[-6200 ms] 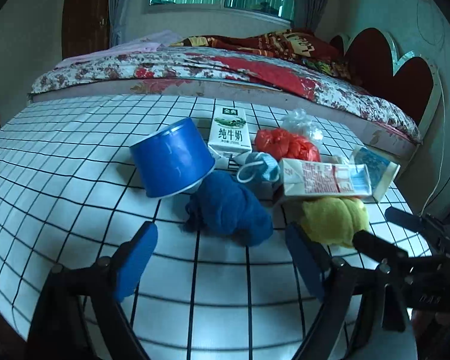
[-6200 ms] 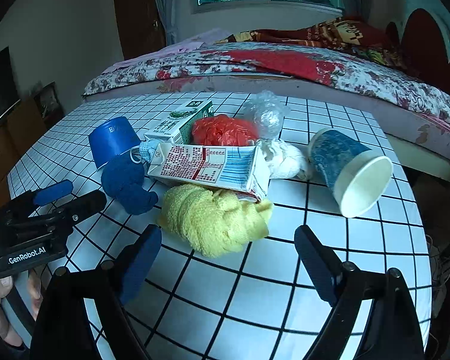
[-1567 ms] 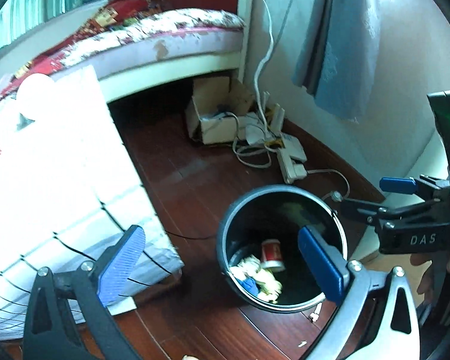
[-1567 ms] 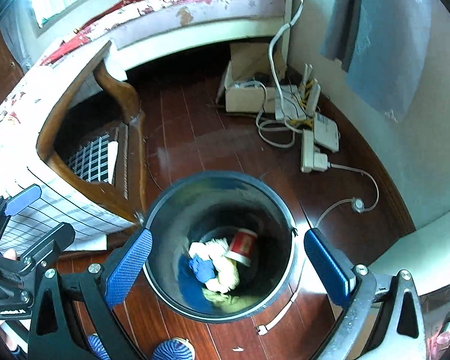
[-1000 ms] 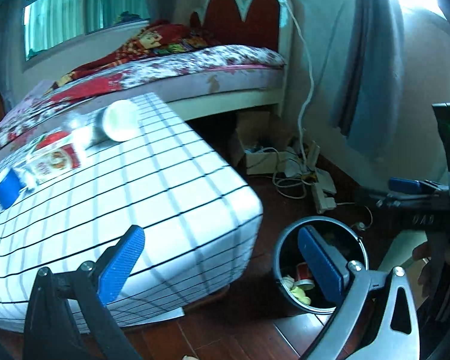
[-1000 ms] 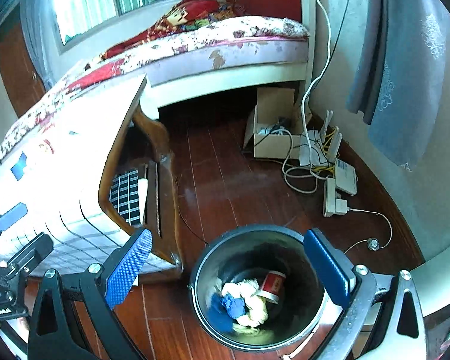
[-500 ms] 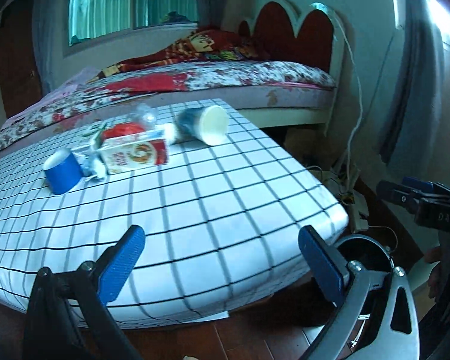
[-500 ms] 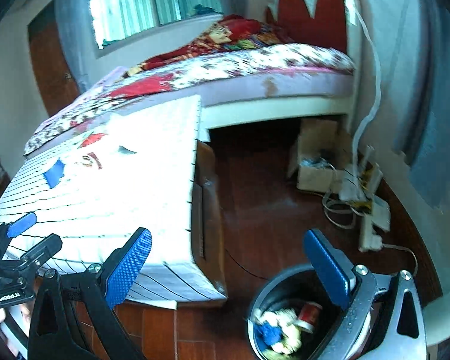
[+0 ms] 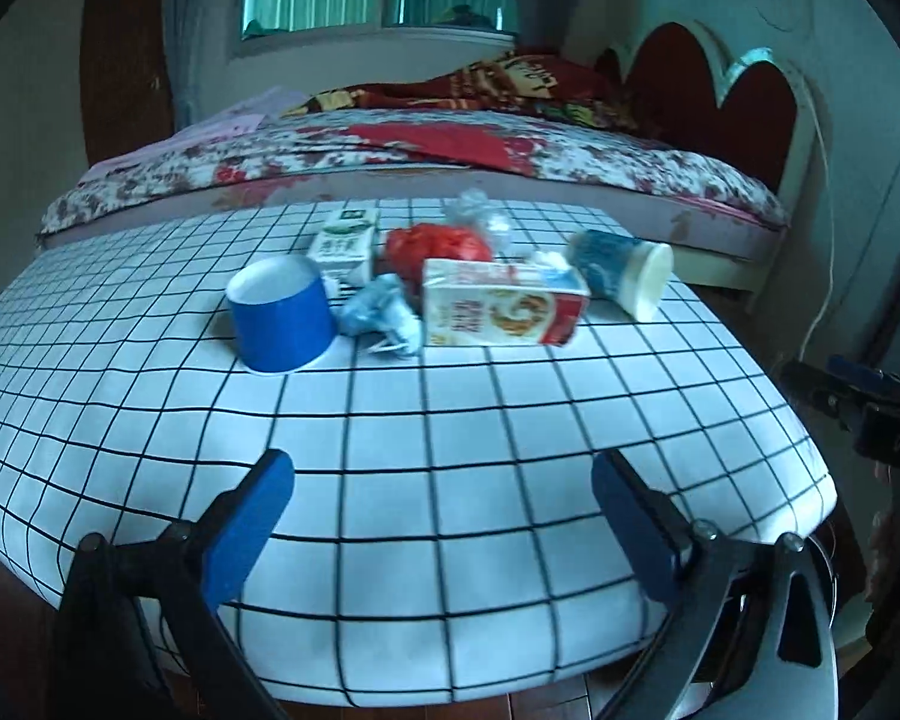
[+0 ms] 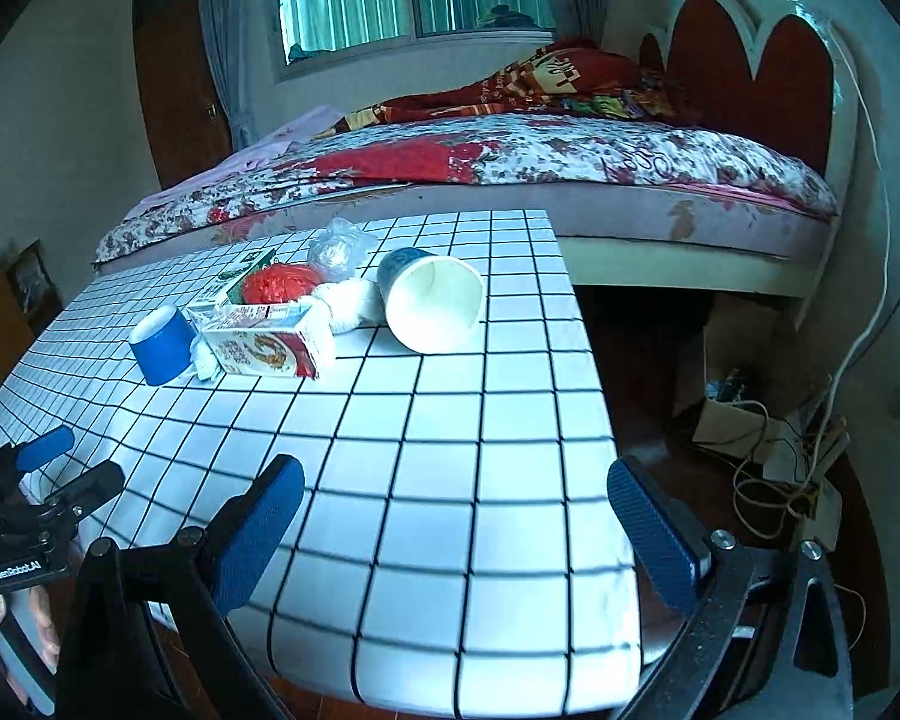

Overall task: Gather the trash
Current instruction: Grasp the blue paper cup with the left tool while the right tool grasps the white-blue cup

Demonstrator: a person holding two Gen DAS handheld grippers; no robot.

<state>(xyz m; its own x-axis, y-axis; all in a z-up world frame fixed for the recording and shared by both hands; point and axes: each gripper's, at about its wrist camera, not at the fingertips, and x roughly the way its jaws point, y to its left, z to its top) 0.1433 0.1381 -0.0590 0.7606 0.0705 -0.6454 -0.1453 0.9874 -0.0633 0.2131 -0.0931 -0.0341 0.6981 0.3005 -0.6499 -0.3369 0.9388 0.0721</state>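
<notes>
Both my claws, left [image 9: 438, 516] and right [image 10: 450, 522], gape empty. The milk carton [image 9: 501, 310] lies at twelve o'clock, long axis crosswise, nearer my left.

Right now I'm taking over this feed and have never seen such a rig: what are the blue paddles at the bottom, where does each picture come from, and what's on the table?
No robot here: a person carries a two-finger tool in each hand, with a camera looking along its fingers. The blue paddles are those fingers. One picture is from the left gripper, the other from the right gripper. Both stand open and hold nothing.

On the checked table lie a blue cup upside down, a red and white carton, a green and white carton, a red bag, a clear bag and a paper cup on its side.
</notes>
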